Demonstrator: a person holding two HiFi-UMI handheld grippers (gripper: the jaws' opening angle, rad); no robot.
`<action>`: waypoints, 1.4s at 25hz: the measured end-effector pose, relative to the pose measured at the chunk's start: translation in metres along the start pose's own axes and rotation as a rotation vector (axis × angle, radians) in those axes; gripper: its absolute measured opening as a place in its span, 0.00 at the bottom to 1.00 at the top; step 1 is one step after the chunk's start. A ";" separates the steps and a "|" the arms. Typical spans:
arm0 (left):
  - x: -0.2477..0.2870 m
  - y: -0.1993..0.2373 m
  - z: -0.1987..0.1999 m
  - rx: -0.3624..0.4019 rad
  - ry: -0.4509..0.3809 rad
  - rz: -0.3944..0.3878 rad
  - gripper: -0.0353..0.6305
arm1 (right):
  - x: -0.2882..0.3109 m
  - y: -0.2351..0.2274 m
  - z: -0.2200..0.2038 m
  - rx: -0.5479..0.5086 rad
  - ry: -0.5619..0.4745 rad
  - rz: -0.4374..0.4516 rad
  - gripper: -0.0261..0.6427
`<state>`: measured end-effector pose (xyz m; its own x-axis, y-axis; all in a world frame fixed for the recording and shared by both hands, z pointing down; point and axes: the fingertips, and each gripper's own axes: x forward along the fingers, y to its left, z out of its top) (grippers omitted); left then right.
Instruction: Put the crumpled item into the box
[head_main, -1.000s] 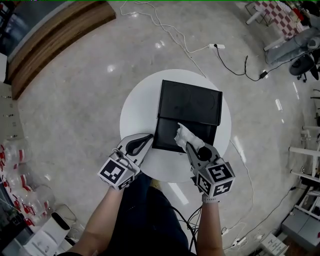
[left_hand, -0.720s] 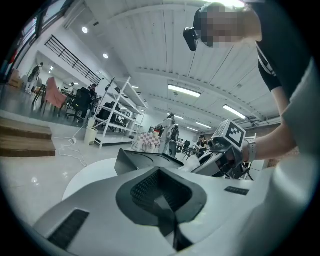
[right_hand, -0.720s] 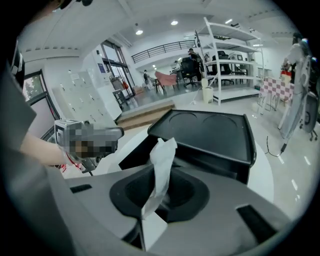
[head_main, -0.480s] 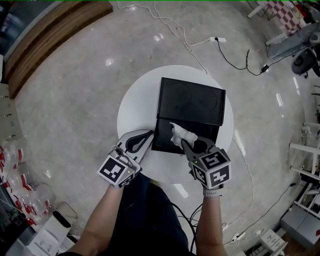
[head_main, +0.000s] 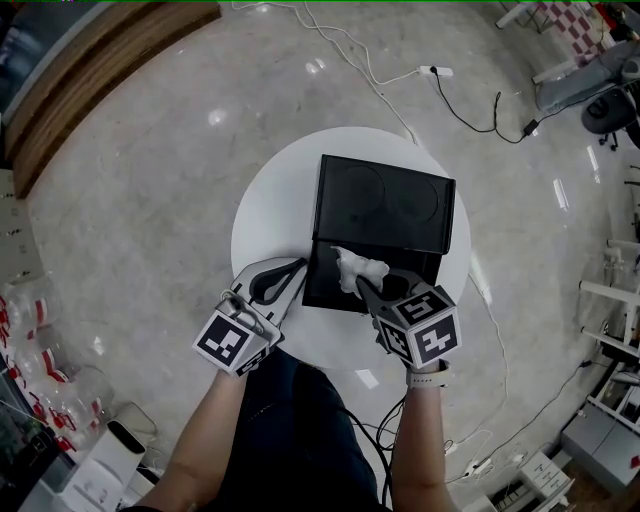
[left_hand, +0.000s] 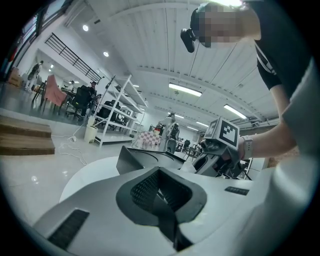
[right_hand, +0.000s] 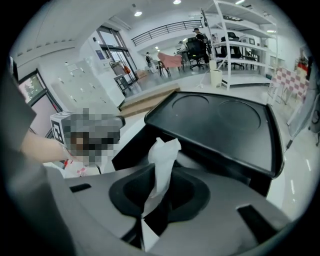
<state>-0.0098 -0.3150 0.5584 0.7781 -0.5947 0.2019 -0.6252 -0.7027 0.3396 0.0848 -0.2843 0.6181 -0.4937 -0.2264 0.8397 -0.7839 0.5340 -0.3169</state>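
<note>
One crumpled item (head_main: 358, 270) is seen: a white, tissue-like wad, creased and twisted, with a pointed tuft standing up from it. It is pinched between the jaws of the right hand-held gripper (head_main: 364, 287), which are opening at this moment, though the pads are seen to be pressed on it in the right gripper view (right_hand: 162, 160). The item is held over the open lower half of one black box (head_main: 325, 288), near its middle; whether it touches the box's floor cannot be told. The box's lid (head_main: 385, 200) is laid back flat behind, and two round impressions are shown in it. The box is carried by one round white desk (head_main: 270, 215). Two hand-held grippers are counted. The left hand-held gripper (head_main: 292, 268) is held just left of the box, over the desk, with its jaws pressed together.
</note>
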 end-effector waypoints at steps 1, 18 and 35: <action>0.001 0.001 0.000 -0.001 -0.001 0.000 0.06 | 0.001 -0.002 0.000 -0.001 0.009 -0.006 0.15; 0.005 0.009 0.001 -0.013 -0.004 -0.017 0.06 | -0.010 -0.038 -0.015 0.000 0.127 -0.185 0.31; -0.002 -0.002 -0.005 -0.004 0.006 -0.035 0.06 | -0.028 -0.039 -0.024 -0.043 -0.024 -0.265 0.41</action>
<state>-0.0094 -0.3107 0.5616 0.7998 -0.5675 0.1956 -0.5975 -0.7215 0.3499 0.1378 -0.2792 0.6179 -0.2824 -0.3816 0.8801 -0.8705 0.4874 -0.0680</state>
